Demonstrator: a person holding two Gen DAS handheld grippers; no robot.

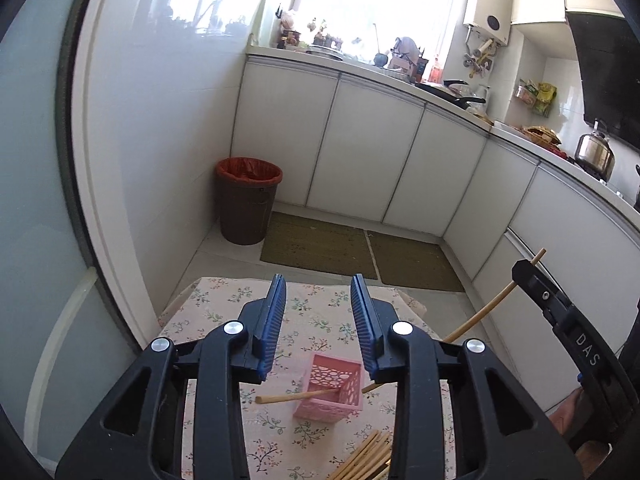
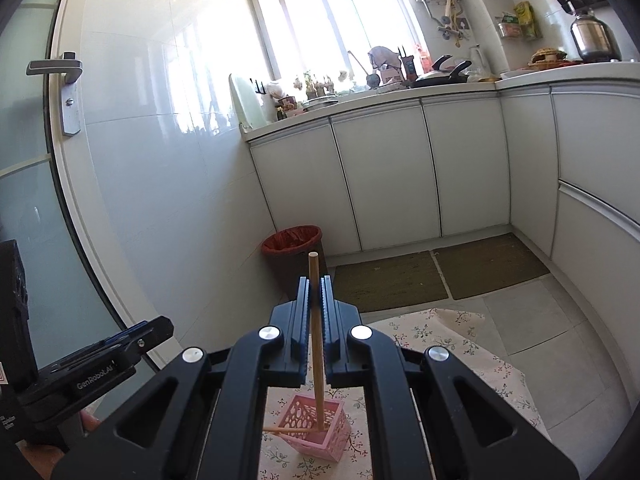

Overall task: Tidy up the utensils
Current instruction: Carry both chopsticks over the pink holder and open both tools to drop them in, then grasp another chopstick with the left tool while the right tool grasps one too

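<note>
Pinching a single chopstick (image 2: 315, 344) between its closed fingers, the right claw (image 2: 315, 292) hangs above the pink basket (image 2: 320, 428) on the tabletop (image 2: 476, 364). That chopstick stands nearly upright, its top poking out past the fingertips, its lower end down inside the basket's open top. A second chopstick (image 2: 286, 430) already leans in the basket, slanting out over the left rim.

From the left wrist view, the left claw (image 1: 318, 300) is spread wide with nothing between its blue pads (image 1: 275, 320); it hovers above the same pink basket (image 1: 330, 390), which sits on the flowered cloth of the tabletop (image 1: 200, 312). The leaning chopstick (image 1: 298, 397) shows here too, one end in the basket and the other sticking out to the left above the cloth. A loose bundle of chopsticks (image 1: 366, 460) lies on the cloth just in front of the basket, near the bottom edge of the picture. Off to the right in that view, the right claw (image 1: 528, 270) appears from the side with its chopstick (image 1: 480, 318) running down toward the basket.

Beyond the tabletop are white cabinets (image 1: 360, 152), two green floor mats (image 1: 320, 244) and a brown bin (image 1: 246, 204) with a red liner in the corner.
</note>
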